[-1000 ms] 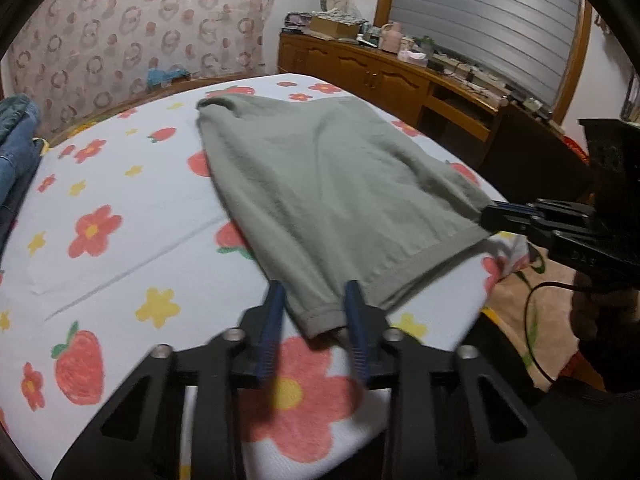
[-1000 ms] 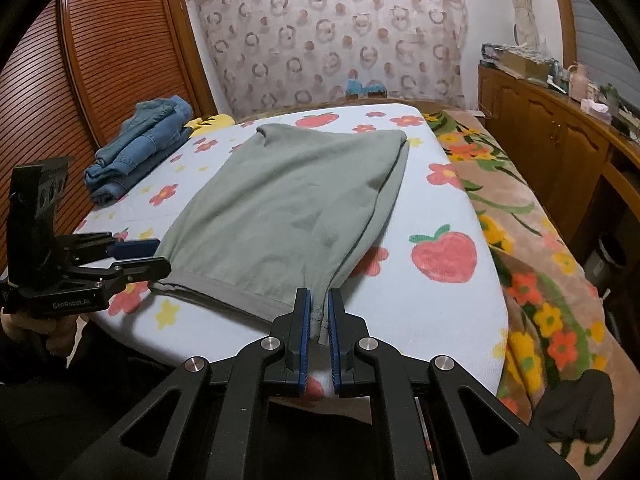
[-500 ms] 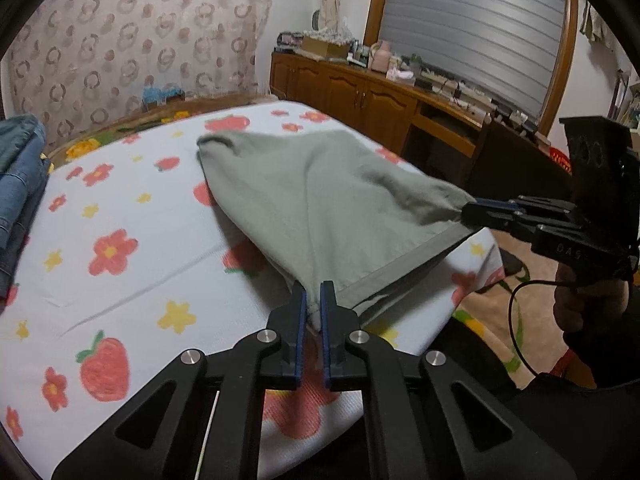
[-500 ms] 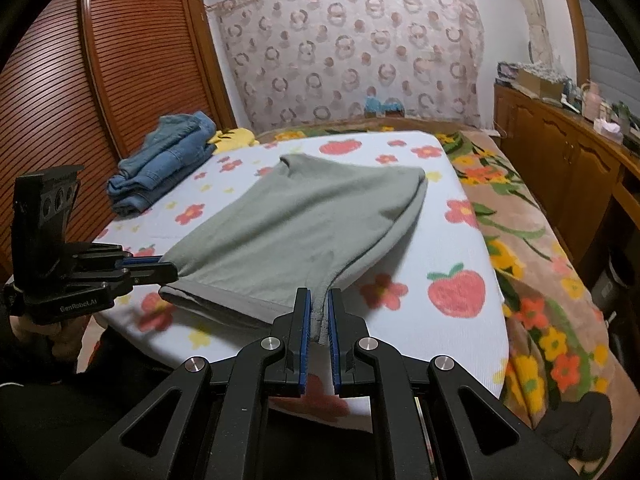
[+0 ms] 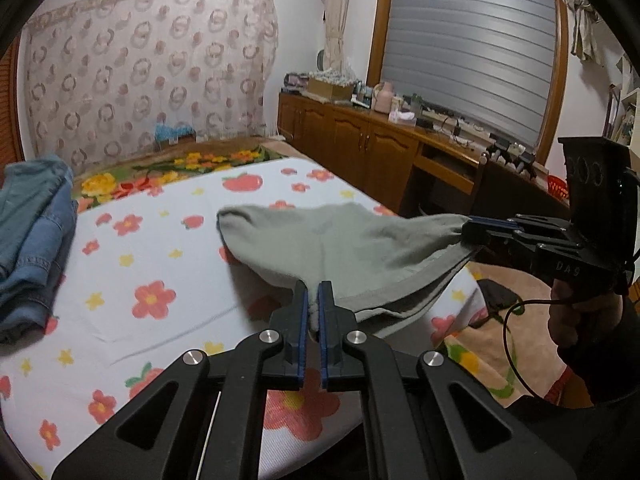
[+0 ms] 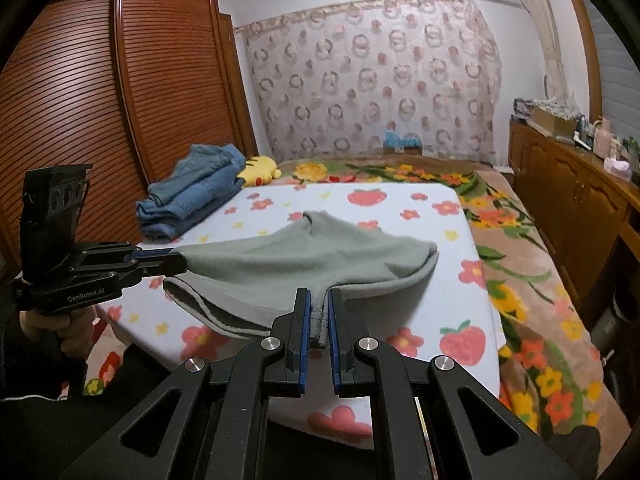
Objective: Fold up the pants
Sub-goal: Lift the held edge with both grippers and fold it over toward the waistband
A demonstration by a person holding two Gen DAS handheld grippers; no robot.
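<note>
My left tongs (image 5: 314, 300) pinch one waistband corner of the grey-green pants (image 5: 344, 240), my right tongs (image 6: 319, 308) clamp the other; the waist hangs lifted, legs trailing on the flowered bed (image 6: 420, 216). Beyond, folded jeans (image 6: 192, 196).

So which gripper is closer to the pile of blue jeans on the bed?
The left. The left gripper holds the green pants at the corner on the blue jeans' side; the right gripper clamps the far corner, across the pants.
</note>
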